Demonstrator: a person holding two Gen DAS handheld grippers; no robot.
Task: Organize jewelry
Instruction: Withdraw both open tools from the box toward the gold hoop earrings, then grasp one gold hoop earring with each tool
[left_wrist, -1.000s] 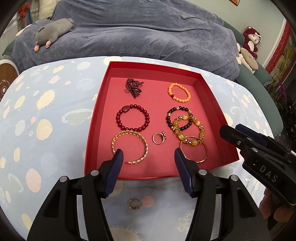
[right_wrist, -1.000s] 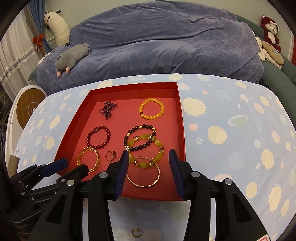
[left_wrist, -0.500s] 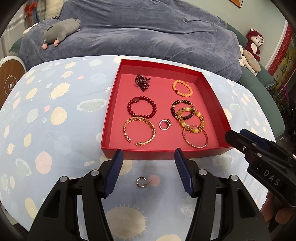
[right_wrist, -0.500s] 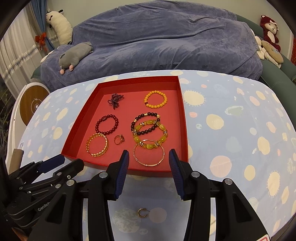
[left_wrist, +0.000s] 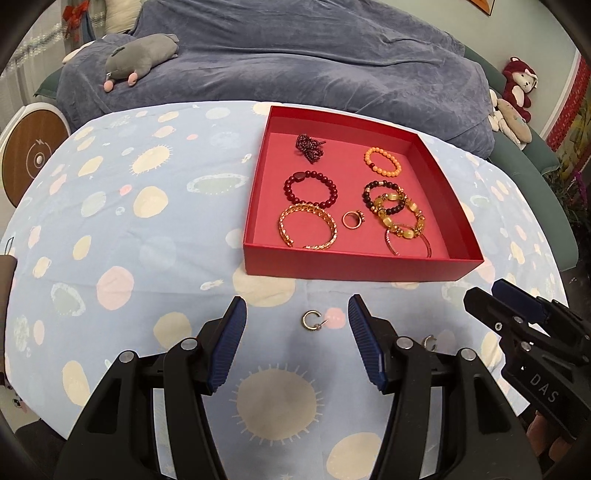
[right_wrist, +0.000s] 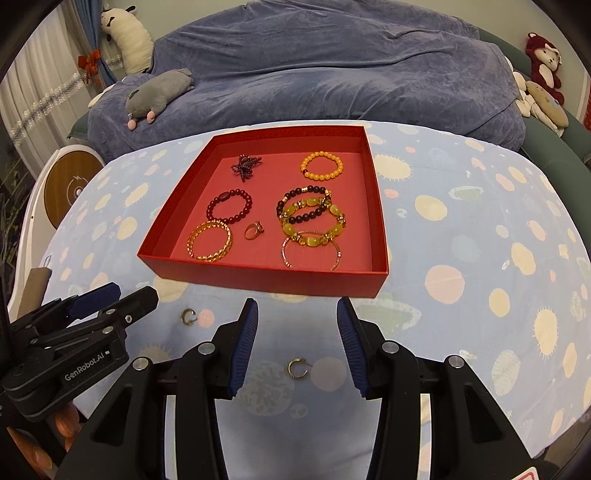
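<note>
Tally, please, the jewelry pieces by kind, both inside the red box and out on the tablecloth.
Bracelets and bangles in the red box: 6
Ring: 1
Dark red beaded bow piece: 1
Hoop earrings on the tablecloth: 2, one and another
Total: 10

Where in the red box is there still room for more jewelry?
Bare floor lies between the dark beaded bow and orange bracelet, and along the red box's right wall. The overlapping bracelets are crowded.

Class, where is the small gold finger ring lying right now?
The gold ring lies inside the red tray, near its front wall, between the gold chain bangle and the yellow bead bracelet in both wrist views.
</note>
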